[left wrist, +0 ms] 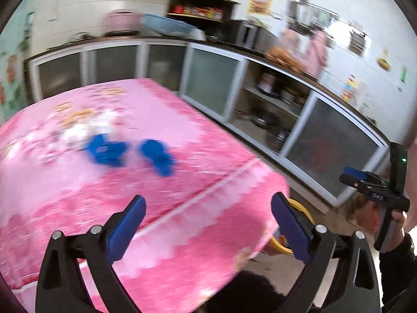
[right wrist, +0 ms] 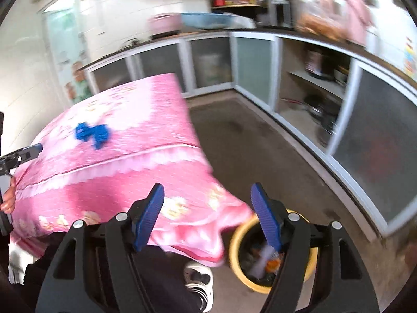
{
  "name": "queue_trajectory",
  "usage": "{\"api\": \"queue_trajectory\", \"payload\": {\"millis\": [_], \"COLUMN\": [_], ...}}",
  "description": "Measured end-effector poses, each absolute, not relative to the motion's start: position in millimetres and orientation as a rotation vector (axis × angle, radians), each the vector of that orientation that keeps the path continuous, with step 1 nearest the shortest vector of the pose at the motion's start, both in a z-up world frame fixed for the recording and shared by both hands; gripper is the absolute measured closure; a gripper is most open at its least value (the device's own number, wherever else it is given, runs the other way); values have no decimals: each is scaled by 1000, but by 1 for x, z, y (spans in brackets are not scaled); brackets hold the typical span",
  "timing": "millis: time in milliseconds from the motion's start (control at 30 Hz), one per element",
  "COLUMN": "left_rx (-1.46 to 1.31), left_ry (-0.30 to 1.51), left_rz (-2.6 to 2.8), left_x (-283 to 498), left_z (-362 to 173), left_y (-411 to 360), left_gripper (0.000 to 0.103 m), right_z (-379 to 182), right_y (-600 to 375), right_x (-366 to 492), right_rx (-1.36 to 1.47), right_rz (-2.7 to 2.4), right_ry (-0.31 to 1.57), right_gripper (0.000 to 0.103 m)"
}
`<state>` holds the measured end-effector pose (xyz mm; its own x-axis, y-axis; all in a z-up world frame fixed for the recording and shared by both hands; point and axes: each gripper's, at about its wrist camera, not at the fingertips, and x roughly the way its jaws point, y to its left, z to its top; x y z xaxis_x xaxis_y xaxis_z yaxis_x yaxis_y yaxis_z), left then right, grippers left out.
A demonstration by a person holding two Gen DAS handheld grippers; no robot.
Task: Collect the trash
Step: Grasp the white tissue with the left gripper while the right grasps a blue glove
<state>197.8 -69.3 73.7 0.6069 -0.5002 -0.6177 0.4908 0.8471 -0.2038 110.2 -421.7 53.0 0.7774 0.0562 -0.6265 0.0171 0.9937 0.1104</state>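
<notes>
Two blue scraps (left wrist: 130, 154) lie on the pink-clothed table (left wrist: 182, 182), so you hold your left gripper (left wrist: 208, 224) and right gripper (right wrist: 207, 216) released and empty above its near edge, beside the yellow-rimmed bin (right wrist: 235, 240) that takes them.

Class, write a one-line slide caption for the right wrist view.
Open right hand-held gripper above a yellow-rimmed bin holding trash, beside a table with a pink cloth.

pink tablecloth (left wrist: 182, 156), grey-doored cabinets (left wrist: 211, 78), white shoe (right wrist: 199, 276) on the floor.
</notes>
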Motion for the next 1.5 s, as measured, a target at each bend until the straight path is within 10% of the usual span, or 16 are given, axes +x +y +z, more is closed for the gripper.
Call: {"api": "queue_trajectory", "payload": {"millis": [700, 1500], "left_rx": [56, 248], "left_ry": [697, 846], "left_rz": [-265, -362], "left_x": [319, 484], "left_z": [69, 14], "left_y": [71, 31], "left_gripper": [8, 8], "right_z": [58, 3], "right_y": [-253, -203], "right_x": [254, 379], "right_rx": [8, -44], "right_rz": [345, 399], "right_ry": [733, 856], "right_gripper": [37, 37]}}
